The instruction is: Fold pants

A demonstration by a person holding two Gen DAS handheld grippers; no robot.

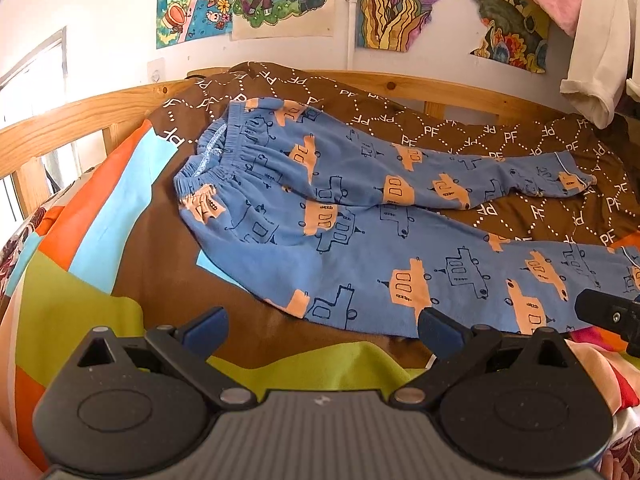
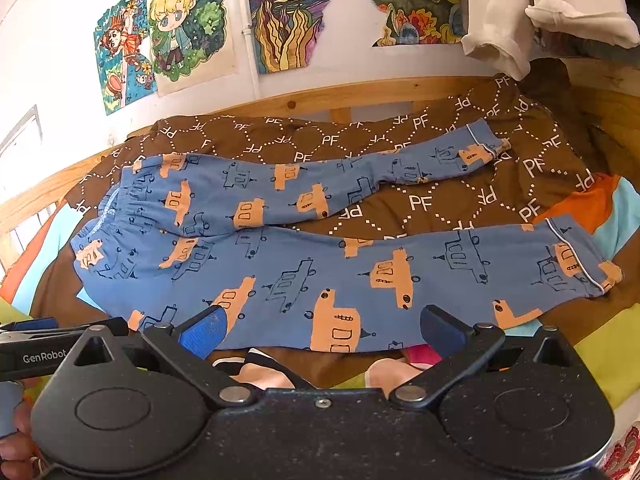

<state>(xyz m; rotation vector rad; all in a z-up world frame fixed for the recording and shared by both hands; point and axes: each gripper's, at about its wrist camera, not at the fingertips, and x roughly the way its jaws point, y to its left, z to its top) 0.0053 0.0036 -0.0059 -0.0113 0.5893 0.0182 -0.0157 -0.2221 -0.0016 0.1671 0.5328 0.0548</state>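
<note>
Blue pants (image 1: 360,216) with orange and outlined car prints lie spread flat on the bed, waistband at the left, both legs running right and parted in a V. They fill the middle of the right wrist view (image 2: 320,264) too. My left gripper (image 1: 322,328) is open and empty, just short of the near leg's lower edge, towards the waist end. My right gripper (image 2: 322,330) is open and empty at the near leg's lower edge, further towards the cuff. The right gripper's tip shows at the right of the left wrist view (image 1: 608,312).
The pants rest on a brown "PF" patterned cover (image 2: 440,200) over a bedspread of orange, light blue and green patches (image 1: 80,280). A wooden bed rail (image 1: 100,112) runs behind. Drawings hang on the wall (image 2: 288,20). White and pink clothes hang at the upper right (image 1: 592,40).
</note>
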